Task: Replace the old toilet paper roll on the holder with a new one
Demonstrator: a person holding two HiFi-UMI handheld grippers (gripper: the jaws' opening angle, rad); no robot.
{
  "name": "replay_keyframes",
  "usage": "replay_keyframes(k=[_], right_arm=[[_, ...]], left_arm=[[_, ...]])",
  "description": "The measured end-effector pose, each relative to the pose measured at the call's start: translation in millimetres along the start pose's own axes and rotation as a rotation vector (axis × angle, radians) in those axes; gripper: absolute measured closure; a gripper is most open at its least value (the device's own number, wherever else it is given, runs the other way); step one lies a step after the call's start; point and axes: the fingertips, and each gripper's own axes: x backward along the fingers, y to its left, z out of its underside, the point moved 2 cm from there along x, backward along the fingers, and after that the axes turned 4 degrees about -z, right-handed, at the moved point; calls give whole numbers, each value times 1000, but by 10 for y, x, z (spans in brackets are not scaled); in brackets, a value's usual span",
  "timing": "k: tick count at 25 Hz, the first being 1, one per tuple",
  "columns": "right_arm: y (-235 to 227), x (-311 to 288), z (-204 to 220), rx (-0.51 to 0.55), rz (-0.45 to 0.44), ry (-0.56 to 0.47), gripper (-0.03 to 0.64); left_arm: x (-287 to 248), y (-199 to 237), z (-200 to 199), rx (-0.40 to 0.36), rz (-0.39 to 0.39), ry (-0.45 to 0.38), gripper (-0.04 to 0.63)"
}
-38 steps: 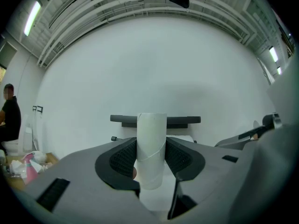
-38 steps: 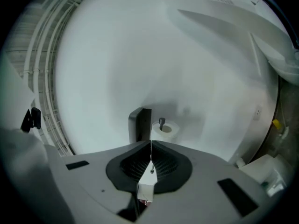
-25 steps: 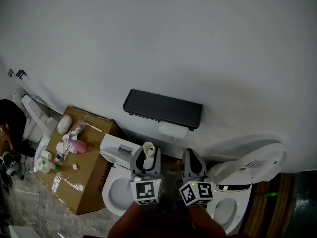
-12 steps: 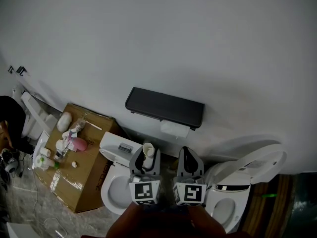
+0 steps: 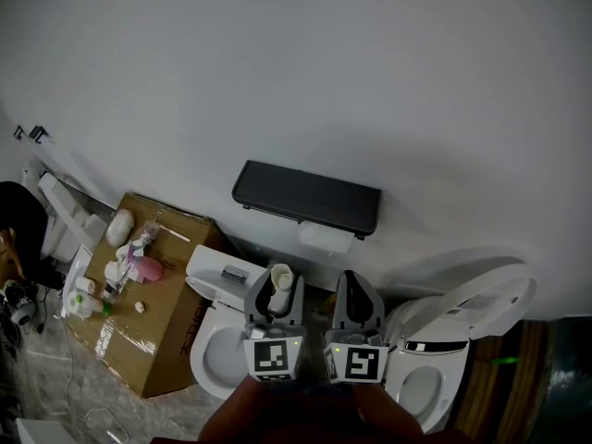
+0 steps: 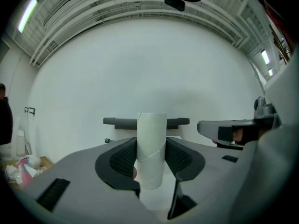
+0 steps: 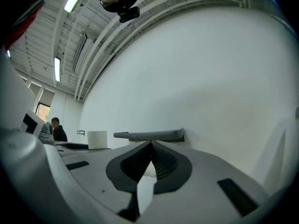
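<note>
So the old roll is down to a bare tube (image 6: 151, 130), and it's off the holder (image 5: 305, 198). It stands upright below and in front of the holder, pinched between the pads of the left gripper (image 6: 151, 154). The jaws sit partly spread because the tube fills the gap.

There's some white paper (image 5: 324, 240) hanging right under the holder. I can't tell if that's a fresh roll or just a loose sheet.

My read is that the job right now is getting rid of the tube. Keep the squeeze light, since cardboard like that will probably crush or pop out if you clamp hard. Carry it away upright, and don't swing it into the holder's edge.

The left gripper points about level at the wall, straight under the holder's left half. The right gripper (image 7: 150, 149) is just beside it, under the holder's right half, aimed the same way. Its jaws are pressed together with nothing between them, so it's free to grab a new roll.

Further below the holder are a toilet (image 5: 205, 276) and a box (image 5: 162, 336) off to the left.
</note>
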Motion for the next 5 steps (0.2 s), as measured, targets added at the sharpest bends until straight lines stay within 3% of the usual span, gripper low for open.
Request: replay_keyframes(k=[5], right_arm=[[-14,-7,-29,25,14,-15,600]], left_arm=[[-18,-7,-71,16,1,-21,408]])
